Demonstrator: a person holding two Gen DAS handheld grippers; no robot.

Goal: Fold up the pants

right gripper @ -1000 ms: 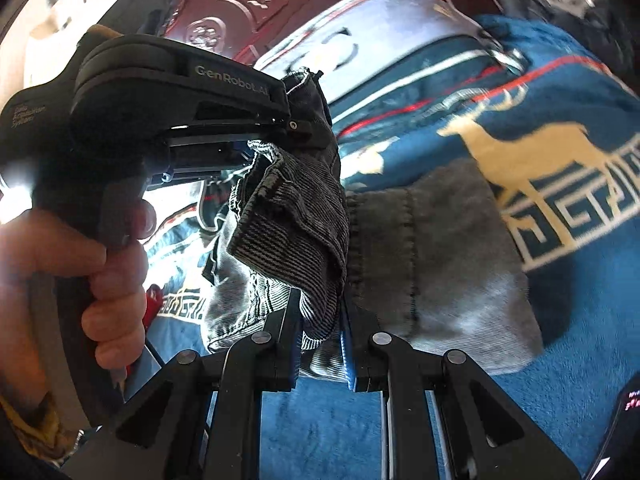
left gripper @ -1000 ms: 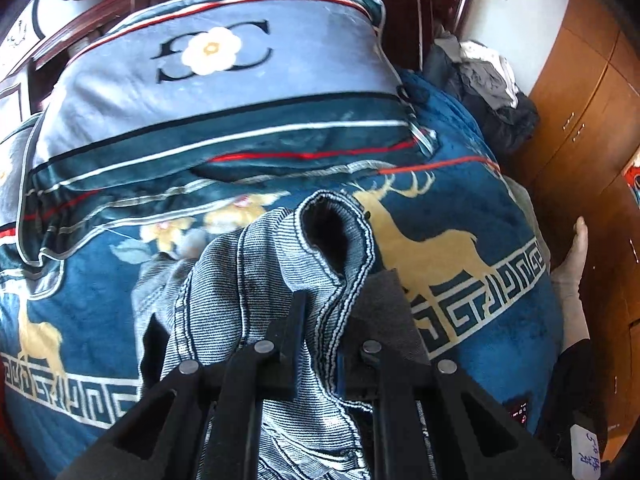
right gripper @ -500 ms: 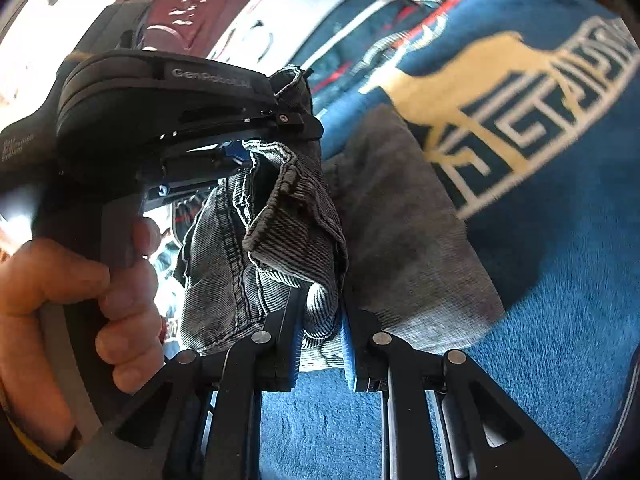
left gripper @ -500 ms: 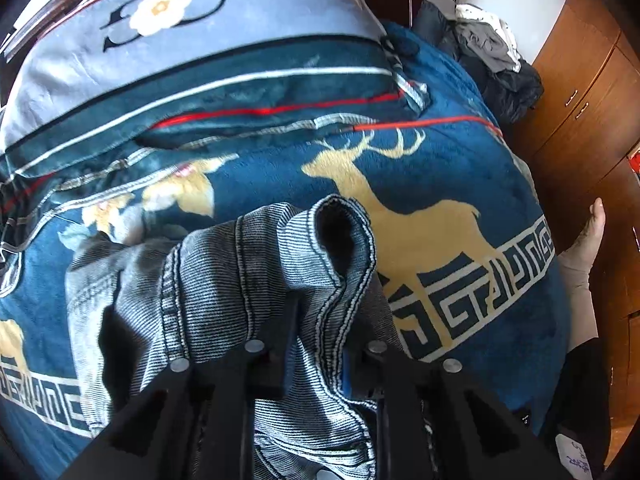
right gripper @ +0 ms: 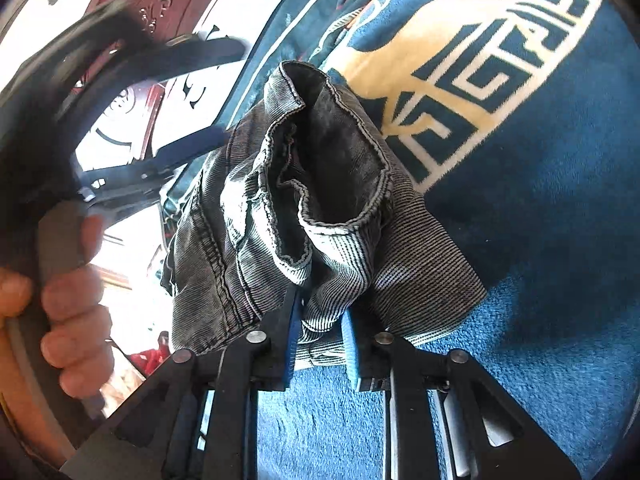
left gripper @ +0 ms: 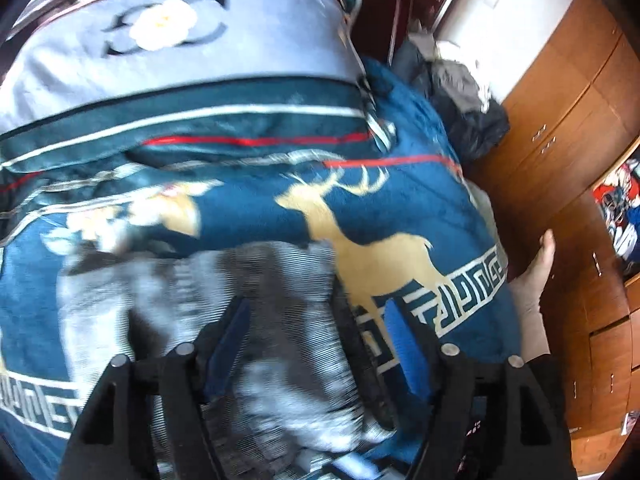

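1. Blue deer-print blanket (left gripper: 420, 208) covers the bed.
2. Grey pants (right gripper: 320, 208), centre frame, lie bunched on it.
3. Left gripper (left gripper: 316, 320): jaws opening, wide apart; pants blurred, apparently released.
4. Right gripper (right gripper: 320, 320): jaws opening, fabric between them.

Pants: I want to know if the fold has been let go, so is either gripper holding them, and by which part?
The left gripper is opening, nothing pinched. The right gripper, opening too, has the pants by a bunched hem fold between its fingers.
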